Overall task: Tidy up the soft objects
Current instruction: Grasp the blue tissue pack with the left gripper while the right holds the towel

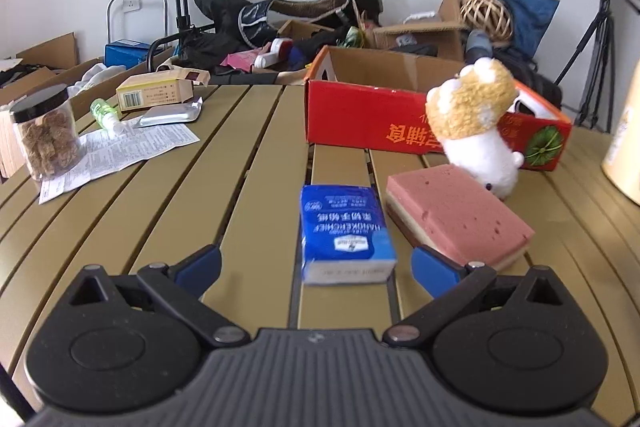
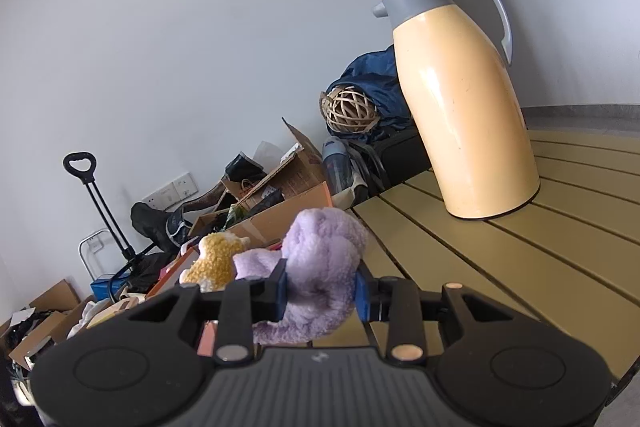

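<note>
Two grippers: the left gripper (image 1: 316,269) stood wide and empty over the slatted table (image 1: 248,163); the right gripper (image 2: 322,293) was pinched narrow on a lilac plush cloth (image 2: 320,267).

Lilac cloth, place: bunched between the right pads, lifted off the table, with the yellow thermos jug (image 2: 460,99) at about one o'clock in the right wrist view.

Lilac cloth, axis: crumpled, so no clear heading; its bulk ran from about seven o'clock below the pads to twelve o'clock above them.

Tissue pack (image 1: 344,231): lay flat just ahead of the open left jaws, long axis running from six to twelve o'clock in the left wrist view.

Sponge (image 1: 456,207): just beside the pack at three o'clock, long axis from ten to four o'clock.

Toy dog (image 1: 476,123): stood behind the sponge, against the red box (image 1: 360,115).

Risk, right: the loose tail hanging under the pads could drag or snag on the toy dog or the box rim and pull free.

Risk, left: the right-hand finger (image 1: 434,273) sat close to the sponge, so closing could nudge it or catch both.

Risk, pack: soft wrapping could crumple and slip out.
</note>
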Demonstrator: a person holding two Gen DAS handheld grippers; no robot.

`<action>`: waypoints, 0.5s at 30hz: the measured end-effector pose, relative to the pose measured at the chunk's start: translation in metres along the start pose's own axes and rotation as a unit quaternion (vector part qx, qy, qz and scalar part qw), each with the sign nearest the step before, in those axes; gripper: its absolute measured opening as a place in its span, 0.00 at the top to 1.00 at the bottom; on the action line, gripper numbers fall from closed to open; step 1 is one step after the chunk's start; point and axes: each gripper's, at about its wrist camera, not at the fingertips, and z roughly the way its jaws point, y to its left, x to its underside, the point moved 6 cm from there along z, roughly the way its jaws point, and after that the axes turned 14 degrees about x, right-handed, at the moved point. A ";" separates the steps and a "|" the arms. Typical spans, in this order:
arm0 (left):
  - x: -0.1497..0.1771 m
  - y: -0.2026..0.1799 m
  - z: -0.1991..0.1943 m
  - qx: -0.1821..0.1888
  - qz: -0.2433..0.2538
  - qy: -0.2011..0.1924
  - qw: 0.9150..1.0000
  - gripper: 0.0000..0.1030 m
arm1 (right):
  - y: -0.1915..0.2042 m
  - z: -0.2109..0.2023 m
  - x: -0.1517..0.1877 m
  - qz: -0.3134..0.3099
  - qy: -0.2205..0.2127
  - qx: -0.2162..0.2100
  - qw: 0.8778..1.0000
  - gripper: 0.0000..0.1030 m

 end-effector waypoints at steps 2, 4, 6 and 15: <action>-0.004 -0.003 0.009 -0.011 0.007 0.009 1.000 0.00 | 0.000 0.001 -0.001 0.001 0.002 -0.002 1.000 0.70; -0.006 -0.004 0.020 -0.030 0.011 0.025 0.999 0.00 | 0.000 0.002 -0.002 0.003 0.003 -0.003 1.000 0.70; -0.006 -0.004 0.028 -0.039 0.010 0.037 0.999 0.00 | -0.001 0.003 -0.002 0.005 0.005 -0.004 1.000 0.70; -0.004 -0.006 0.040 -0.046 0.003 0.048 0.998 0.17 | -0.002 0.004 -0.001 0.012 0.013 -0.011 1.000 0.70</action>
